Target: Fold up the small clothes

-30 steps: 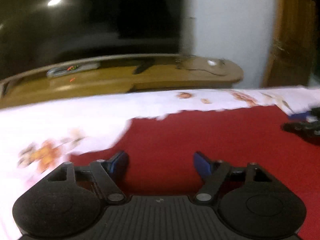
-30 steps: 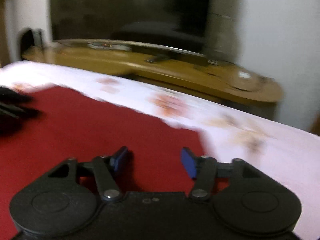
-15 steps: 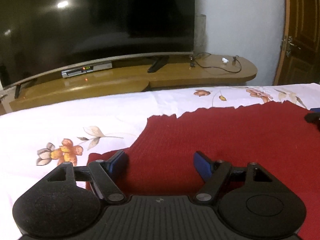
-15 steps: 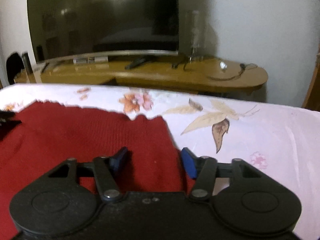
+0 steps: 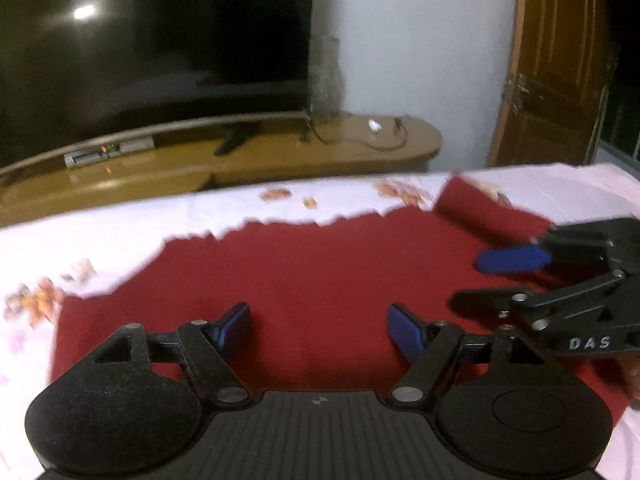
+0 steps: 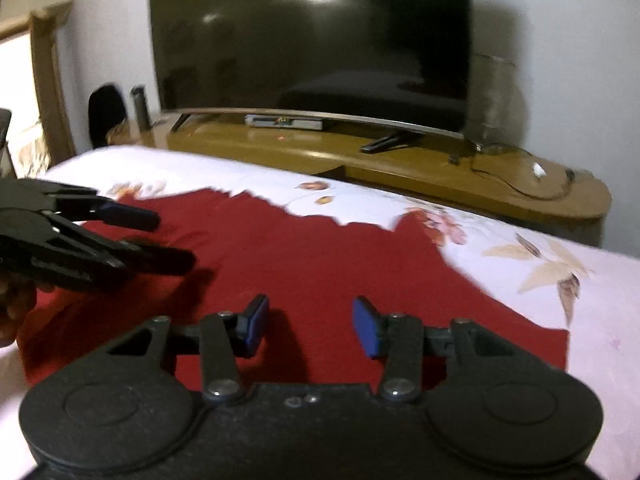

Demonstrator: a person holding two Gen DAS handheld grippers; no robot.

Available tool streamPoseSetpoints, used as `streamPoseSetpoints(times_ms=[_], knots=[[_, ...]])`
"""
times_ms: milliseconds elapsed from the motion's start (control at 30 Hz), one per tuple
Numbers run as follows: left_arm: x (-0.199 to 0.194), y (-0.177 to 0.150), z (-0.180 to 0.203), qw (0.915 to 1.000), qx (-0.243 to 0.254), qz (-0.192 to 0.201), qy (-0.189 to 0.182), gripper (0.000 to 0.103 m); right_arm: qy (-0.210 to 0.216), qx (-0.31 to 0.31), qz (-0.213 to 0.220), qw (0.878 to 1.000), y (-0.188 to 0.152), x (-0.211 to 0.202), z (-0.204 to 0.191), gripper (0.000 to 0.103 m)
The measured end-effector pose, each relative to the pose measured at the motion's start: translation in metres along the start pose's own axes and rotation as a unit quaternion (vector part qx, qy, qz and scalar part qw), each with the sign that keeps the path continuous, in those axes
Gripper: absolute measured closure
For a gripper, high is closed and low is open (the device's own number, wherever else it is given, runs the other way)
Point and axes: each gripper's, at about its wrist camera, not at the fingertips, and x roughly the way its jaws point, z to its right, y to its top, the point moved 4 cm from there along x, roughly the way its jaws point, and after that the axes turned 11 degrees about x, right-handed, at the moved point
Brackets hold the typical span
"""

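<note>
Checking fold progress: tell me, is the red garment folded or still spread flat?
Mostly spread: the red garment lies flat on the floral sheet, only its far right corner turned over.

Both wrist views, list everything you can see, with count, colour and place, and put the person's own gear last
red garment: one, dark red, spread flat on the bedsheet under both grippers
bedsheet: one, white with orange flowers and leaves, under the garment
television: one, black, off, on the stand
TV stand: one, brown wood, beyond the bed
set-top box: one, grey, under the screen
cable: one, dark, on the stand's right end
door: one, brown wood, right of the left wrist view
left gripper: one, black with blue pads, jaws open, nothing between them
right gripper: one, black with blue pads, jaws opening, nothing gripped
</note>
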Motion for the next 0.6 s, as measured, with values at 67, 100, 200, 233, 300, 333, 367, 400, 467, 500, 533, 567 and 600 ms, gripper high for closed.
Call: streamPoseSetpoints(times_ms=[67, 100, 200, 233, 300, 333, 367, 400, 467, 500, 533, 567, 600], knots=[[0.004, -0.008, 0.004, 0.9999, 0.013, -0.005, 0.004, 0.028, -0.007, -0.018, -0.007, 1.000, -0.004, 0.006, -0.006, 0.046], [0.004, -0.010, 0.004, 0.9999, 0.013, -0.002, 0.002, 0.028, -0.007, -0.022, -0.016, 1.000, -0.006, 0.008, -0.007, 0.046], [-0.003, -0.017, -0.004, 0.9998, 0.018, -0.005, 0.005, 0.028, -0.012, -0.043, -0.021, 0.999, -0.011, 0.005, -0.003, 0.052], [-0.008, -0.021, -0.010, 0.9995, 0.028, -0.007, 0.013, 0.028, -0.033, -0.060, -0.018, 0.997, -0.012, 0.003, 0.001, 0.052], [-0.020, -0.034, -0.027, 0.9992, 0.029, -0.008, 0.026, 0.028, -0.060, -0.067, -0.015, 0.996, -0.014, -0.006, 0.022, 0.051], [-0.026, -0.039, -0.037, 0.9994, 0.022, -0.006, 0.027, 0.028, -0.064, -0.046, -0.021, 0.997, -0.015, -0.012, 0.038, 0.051], [-0.032, -0.046, -0.047, 0.9997, 0.010, 0.000, 0.022, 0.028, -0.066, -0.023, -0.026, 0.997, -0.017, -0.020, 0.057, 0.051], [-0.036, -0.050, -0.053, 0.9999, -0.002, 0.007, 0.015, 0.028, -0.073, -0.013, -0.027, 0.997, -0.020, -0.028, 0.070, 0.051], [-0.038, -0.052, -0.055, 0.9990, 0.009, 0.000, 0.043, 0.028, -0.077, 0.002, -0.027, 0.997, -0.027, -0.040, 0.088, 0.051], [-0.037, -0.053, -0.056, 0.9991, 0.005, 0.000, 0.043, 0.028, -0.074, 0.013, -0.028, 0.997, -0.028, -0.043, 0.091, 0.051], [-0.037, -0.052, -0.057, 0.9990, -0.006, 0.000, 0.044, 0.028, -0.074, 0.018, -0.028, 0.997, -0.028, -0.043, 0.091, 0.051], [-0.038, -0.050, -0.057, 0.9988, -0.009, -0.004, 0.048, 0.028, -0.079, 0.018, -0.028, 0.996, -0.028, -0.042, 0.089, 0.051], [-0.043, -0.046, -0.054, 0.9984, -0.009, -0.005, 0.055, 0.028, -0.086, 0.025, -0.026, 0.996, -0.025, -0.042, 0.086, 0.053]])
